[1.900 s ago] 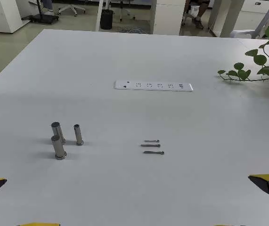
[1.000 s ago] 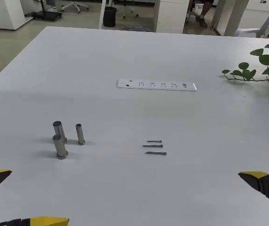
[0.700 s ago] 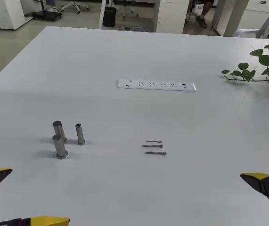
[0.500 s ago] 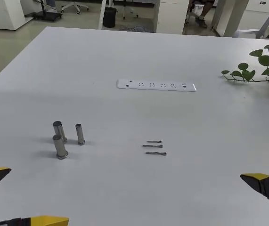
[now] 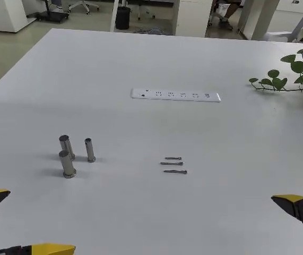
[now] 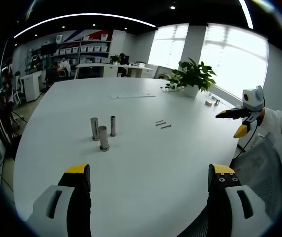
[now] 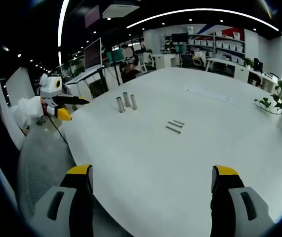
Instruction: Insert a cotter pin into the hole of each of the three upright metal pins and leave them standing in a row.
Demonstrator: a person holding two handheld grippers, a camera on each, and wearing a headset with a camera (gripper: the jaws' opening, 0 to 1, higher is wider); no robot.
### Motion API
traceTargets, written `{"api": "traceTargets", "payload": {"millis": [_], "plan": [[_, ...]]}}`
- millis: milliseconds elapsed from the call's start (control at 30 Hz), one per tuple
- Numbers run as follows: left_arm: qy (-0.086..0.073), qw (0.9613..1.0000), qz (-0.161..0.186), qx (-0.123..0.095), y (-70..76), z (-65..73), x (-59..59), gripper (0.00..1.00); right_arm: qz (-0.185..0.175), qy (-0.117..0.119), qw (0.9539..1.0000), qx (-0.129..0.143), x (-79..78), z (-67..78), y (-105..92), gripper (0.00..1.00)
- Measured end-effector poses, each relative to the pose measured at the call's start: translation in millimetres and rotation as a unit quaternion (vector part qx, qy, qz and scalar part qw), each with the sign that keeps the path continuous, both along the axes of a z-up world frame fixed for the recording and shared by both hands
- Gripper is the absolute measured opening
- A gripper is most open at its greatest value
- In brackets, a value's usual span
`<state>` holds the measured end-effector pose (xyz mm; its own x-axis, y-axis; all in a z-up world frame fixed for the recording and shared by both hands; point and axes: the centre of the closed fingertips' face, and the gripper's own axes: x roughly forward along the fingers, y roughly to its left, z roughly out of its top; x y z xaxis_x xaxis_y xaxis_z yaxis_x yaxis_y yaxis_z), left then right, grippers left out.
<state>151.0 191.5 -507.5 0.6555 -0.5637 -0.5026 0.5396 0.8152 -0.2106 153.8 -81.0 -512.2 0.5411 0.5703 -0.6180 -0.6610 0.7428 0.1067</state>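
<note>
No pick-up has begun. Three pins (image 5: 66, 162) stand clustered at left centre, and three cotter pins (image 5: 171, 163) lie at centre. The left gripper (image 6: 148, 173) and right gripper (image 7: 151, 173) gape wide, empty. The next move is likely a reach in to pinch one cotter pin.

Table (image 5: 204, 133): white, matt, smooth. Three metal pins (image 5: 67, 163): bare steel, soft sheen. Cotter pins (image 5: 171, 163): grey metal, finish too small to tell. Power strip (image 5: 175, 95): white plastic, slight gloss. My left gripper (image 6: 148, 170) and right gripper (image 7: 151, 172): yellow plastic tips, matt pale grey shells.
</note>
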Motion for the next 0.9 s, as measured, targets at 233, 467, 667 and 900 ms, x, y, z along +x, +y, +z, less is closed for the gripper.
{"api": "traceTargets", "payload": {"millis": [233, 467, 667, 900], "plan": [[0.001, 1.0, -0.003, -0.001, -0.3, -1.2, 1.7, 0.99, -0.007, 0.0, 1.0, 0.003, 1.9, 0.2, -0.3, 0.98], [0.005, 1.0, -0.004, -0.003, 0.2, -4.6, 4.1, 0.99, -0.013, 0.002, 0.9999, 0.001, 4.1, -0.9, -1.5, 0.98], [0.007, 0.9999, -0.007, -0.004, 1.2, -6.5, 6.5, 0.99, -0.011, 0.006, 0.9999, -0.003, 5.0, -3.2, 1.5, 0.98], [0.001, 0.9999, -0.01, -0.003, 2.9, -6.6, 13.3, 0.97, -0.009, 0.01, 0.9999, -0.005, 6.8, -4.7, 5.7, 0.98]]}}
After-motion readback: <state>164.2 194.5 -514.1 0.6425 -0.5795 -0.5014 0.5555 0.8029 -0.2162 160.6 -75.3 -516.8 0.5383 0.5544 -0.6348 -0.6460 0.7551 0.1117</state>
